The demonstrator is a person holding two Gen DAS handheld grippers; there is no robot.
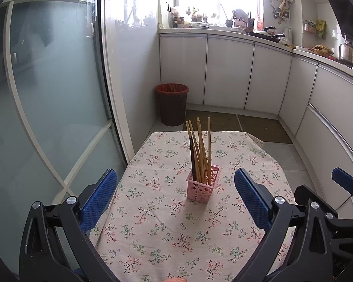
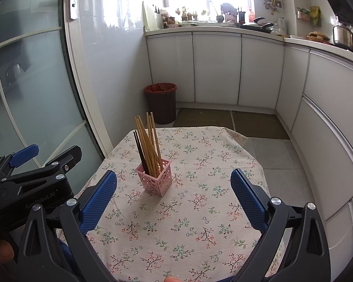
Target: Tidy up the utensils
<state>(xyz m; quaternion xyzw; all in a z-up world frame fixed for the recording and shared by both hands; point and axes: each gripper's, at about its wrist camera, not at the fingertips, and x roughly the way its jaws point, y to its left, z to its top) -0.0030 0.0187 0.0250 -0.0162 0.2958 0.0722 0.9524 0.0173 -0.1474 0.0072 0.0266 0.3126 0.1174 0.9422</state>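
Note:
A pink perforated holder [image 1: 202, 185] stands on the floral tablecloth [image 1: 157, 223], also in the right wrist view [image 2: 155, 178]. Several wooden chopsticks [image 1: 201, 148] and a dark one stand upright in it, leaning slightly; they show in the right wrist view too [image 2: 148, 141]. My left gripper [image 1: 175, 183] is open and empty, held back from the holder. My right gripper [image 2: 174, 183] is open and empty, also short of the holder. The right gripper's body shows at the right edge of the left view [image 1: 346, 183]; the left gripper's body shows at the left of the right view [image 2: 30, 178].
A brown bin with a red liner [image 1: 172, 103] stands on the floor beyond the table. White cabinets [image 1: 228, 70] with a cluttered counter run along the back and right. A frosted glass door [image 1: 47, 94] is close on the left. The table's far edge [image 1: 200, 132] drops to the floor.

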